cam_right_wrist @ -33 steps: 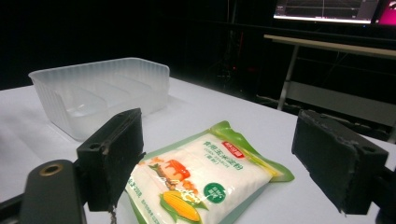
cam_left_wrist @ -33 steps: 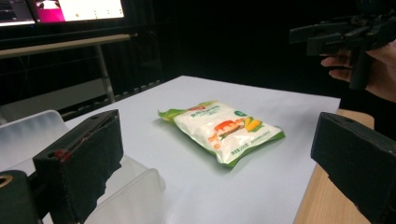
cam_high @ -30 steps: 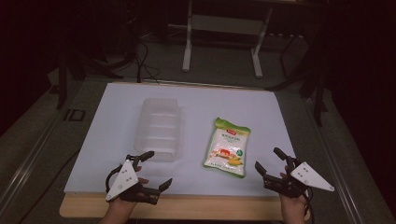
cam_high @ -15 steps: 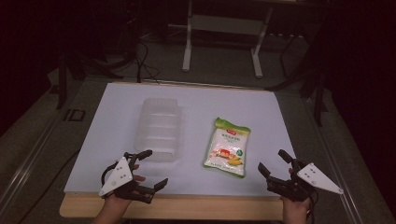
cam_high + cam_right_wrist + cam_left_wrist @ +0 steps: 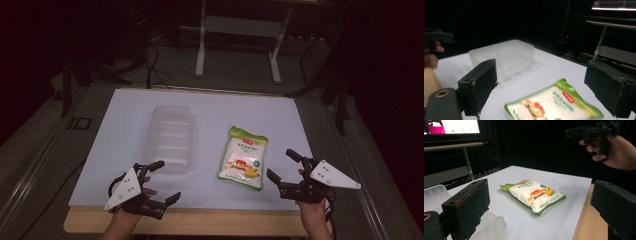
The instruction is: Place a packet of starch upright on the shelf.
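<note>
A green and white snack bag [image 5: 243,159] with a corn picture lies flat on the white table sheet [image 5: 210,107], right of centre. Left of it stands a clear ribbed plastic container [image 5: 171,136]. My left gripper [image 5: 169,180] hovers at the near left edge, open and holding nothing, just in front of the container. My right gripper [image 5: 279,164] is open too, close to the bag's right lower corner. In the left gripper view the bag [image 5: 534,195] lies ahead between the wide jaws. The right gripper view looks over the bag [image 5: 554,105] towards the container [image 5: 504,57].
The wooden table edge [image 5: 200,222] runs along the near side. Metal stand legs [image 5: 237,45] and cables sit on the dark floor behind the table. The other hand with its gripper [image 5: 599,132] appears top right in the left gripper view.
Both hands have drifted slightly, the right one a little outward to the right. Both grippers stay open. The bag and container have not moved.
</note>
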Tool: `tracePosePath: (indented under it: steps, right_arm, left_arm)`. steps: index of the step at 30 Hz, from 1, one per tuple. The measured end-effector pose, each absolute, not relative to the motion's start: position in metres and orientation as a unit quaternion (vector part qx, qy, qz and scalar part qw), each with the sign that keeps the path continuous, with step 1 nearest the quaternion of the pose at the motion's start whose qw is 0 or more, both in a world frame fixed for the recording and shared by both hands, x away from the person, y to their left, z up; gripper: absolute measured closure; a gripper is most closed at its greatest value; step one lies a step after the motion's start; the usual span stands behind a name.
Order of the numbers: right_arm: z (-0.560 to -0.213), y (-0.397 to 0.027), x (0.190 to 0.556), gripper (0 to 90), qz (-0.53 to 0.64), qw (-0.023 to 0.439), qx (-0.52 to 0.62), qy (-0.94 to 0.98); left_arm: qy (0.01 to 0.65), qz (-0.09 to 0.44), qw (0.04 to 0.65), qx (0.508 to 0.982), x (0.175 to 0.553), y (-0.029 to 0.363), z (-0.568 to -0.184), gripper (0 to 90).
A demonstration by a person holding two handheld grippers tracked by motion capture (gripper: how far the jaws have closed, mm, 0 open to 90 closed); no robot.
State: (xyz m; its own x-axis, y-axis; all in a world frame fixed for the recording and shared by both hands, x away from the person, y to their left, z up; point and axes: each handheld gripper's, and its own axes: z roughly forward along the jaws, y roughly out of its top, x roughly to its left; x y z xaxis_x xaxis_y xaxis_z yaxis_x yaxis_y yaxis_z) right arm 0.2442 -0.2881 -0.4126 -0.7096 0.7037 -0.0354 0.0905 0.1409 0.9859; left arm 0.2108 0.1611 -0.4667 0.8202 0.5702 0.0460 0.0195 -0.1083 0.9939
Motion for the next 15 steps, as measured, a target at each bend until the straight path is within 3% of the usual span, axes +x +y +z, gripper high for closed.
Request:
tracePosePath:
  steps: [15]
  right_arm:
    - [-0.389, -0.281, 0.299, 10.1, 0.596, 0.283, 0.274, 0.700]
  left_arm:
    - [0.207, 0.215, 0.632, 0.715, 0.210, 0.157, -0.468, 2.2]
